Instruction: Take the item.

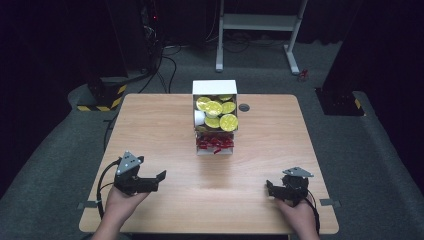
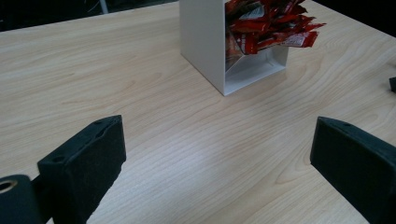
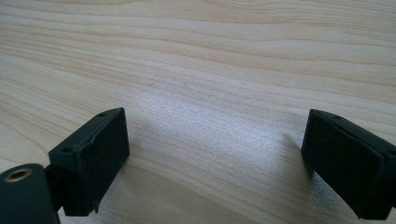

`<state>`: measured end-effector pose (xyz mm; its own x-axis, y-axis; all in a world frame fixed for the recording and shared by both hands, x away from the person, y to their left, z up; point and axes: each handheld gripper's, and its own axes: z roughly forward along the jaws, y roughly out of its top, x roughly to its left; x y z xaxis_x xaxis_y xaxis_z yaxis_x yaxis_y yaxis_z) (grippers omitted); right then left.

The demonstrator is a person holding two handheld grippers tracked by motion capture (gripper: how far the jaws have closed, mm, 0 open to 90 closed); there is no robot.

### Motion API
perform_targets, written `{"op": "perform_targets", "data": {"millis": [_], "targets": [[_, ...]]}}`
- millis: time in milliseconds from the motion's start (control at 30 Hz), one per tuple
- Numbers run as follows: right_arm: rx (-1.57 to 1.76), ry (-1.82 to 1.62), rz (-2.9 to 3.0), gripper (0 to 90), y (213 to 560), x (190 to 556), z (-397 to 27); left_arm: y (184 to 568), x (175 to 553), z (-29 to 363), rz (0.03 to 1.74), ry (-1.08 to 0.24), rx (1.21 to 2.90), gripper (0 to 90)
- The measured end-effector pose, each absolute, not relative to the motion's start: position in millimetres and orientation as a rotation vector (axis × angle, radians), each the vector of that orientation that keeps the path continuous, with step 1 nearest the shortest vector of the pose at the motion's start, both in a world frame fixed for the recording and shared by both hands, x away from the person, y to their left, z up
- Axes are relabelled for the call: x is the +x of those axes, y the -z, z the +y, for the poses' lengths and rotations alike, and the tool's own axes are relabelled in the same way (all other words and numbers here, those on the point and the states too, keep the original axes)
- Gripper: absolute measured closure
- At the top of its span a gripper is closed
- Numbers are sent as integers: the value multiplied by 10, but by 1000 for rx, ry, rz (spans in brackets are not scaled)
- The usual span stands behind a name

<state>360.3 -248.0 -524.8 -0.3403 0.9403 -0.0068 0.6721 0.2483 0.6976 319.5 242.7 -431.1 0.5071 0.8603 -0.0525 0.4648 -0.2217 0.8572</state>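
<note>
Box: one white two-tier container [image 1: 214,88] of thin flat panels stands at the middle of the table's far half.
Upper tier: about six round cups with shiny yellow foil lids [image 1: 215,108], one white cup lying on its side at the left.
Lower tier: a heap of glossy red crinkled sachets [image 2: 268,23], too many to count, spilling over the open front.
Table: one rectangular top [image 1: 160,130] of pale wood-grain laminate with rounded corners; one small dark round grommet [image 1: 244,107] just right of the box.
Left gripper [image 1: 150,181]: near left edge, black padded jaws spread wide, nothing between them.
Right gripper [image 1: 272,190]: near right edge, jaws likewise apart over bare wood.
Hands: two, one behind each gripper.
</note>
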Motion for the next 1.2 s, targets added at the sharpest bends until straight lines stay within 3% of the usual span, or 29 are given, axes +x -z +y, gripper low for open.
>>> {"op": "perform_targets", "data": {"millis": [1200], "targets": [[1458,-847,2110,74,5247,3591,-2478,3915,3362,2141,982,-568,1840,49]]}}
